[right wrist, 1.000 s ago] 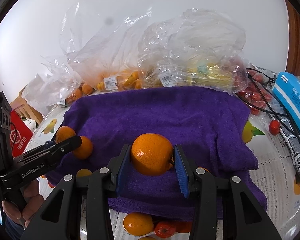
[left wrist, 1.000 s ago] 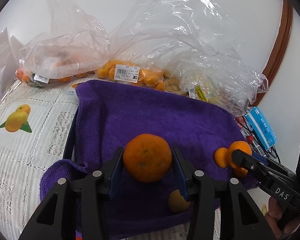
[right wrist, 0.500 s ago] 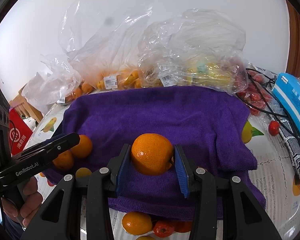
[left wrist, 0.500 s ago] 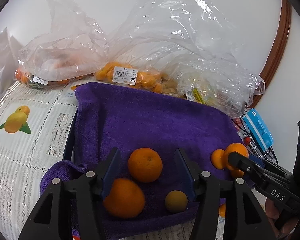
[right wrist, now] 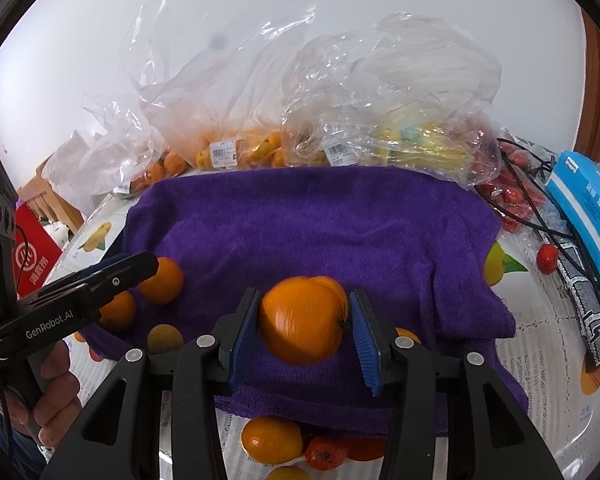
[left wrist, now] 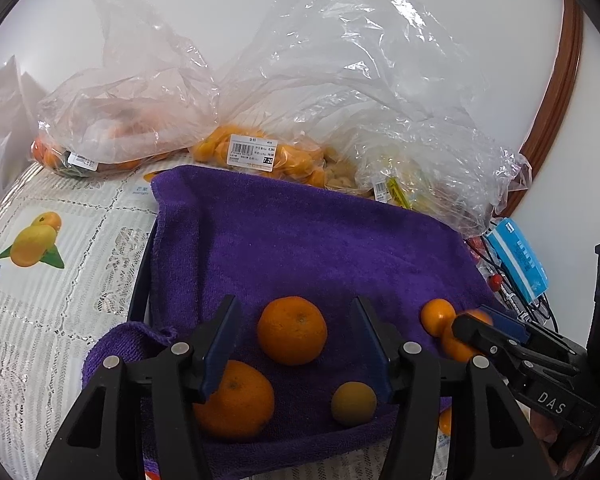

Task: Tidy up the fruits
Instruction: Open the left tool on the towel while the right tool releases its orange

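Wrist views downward, close; shared purple towel (left wrist: 320, 248)

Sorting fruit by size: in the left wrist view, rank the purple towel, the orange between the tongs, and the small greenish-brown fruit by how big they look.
1. purple towel
2. orange
3. greenish-brown fruit, smallest although it lies nearer the camera.

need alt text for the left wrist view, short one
The left tool stands open over a purple towel, with an orange lying loose between its fingers. Another orange and a small greenish fruit lie nearer; clear bags of fruit sit behind.
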Demonstrator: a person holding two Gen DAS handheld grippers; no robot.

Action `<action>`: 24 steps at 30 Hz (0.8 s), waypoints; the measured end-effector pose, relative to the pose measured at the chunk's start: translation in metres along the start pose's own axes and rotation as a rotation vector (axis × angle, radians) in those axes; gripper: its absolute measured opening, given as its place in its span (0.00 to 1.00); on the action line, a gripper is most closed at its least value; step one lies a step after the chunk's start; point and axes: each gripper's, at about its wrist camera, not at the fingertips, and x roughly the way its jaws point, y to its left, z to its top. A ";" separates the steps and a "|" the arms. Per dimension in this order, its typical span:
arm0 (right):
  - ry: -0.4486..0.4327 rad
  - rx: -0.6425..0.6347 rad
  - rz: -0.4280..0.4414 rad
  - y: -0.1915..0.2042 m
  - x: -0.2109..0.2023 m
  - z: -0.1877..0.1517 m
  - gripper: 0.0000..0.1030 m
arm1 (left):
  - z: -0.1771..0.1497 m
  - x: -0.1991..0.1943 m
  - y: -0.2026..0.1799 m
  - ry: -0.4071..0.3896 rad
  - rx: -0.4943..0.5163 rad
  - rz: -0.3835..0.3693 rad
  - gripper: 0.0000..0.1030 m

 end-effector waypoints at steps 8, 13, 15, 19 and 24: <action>0.003 0.013 0.008 -0.002 0.001 0.000 0.45 | 0.000 0.001 -0.003 -0.003 0.012 0.007 0.53; -0.012 0.014 -0.001 -0.003 -0.003 0.001 0.45 | 0.001 -0.001 -0.001 -0.011 0.010 0.010 0.54; -0.022 0.013 -0.005 -0.002 -0.007 0.002 0.45 | 0.002 -0.001 0.001 -0.009 0.002 0.007 0.54; -0.043 0.010 -0.017 -0.001 -0.016 0.003 0.45 | 0.002 -0.001 0.003 -0.007 -0.006 0.007 0.54; -0.076 0.013 -0.038 0.002 -0.030 -0.001 0.45 | 0.002 -0.001 0.002 -0.010 -0.001 0.011 0.54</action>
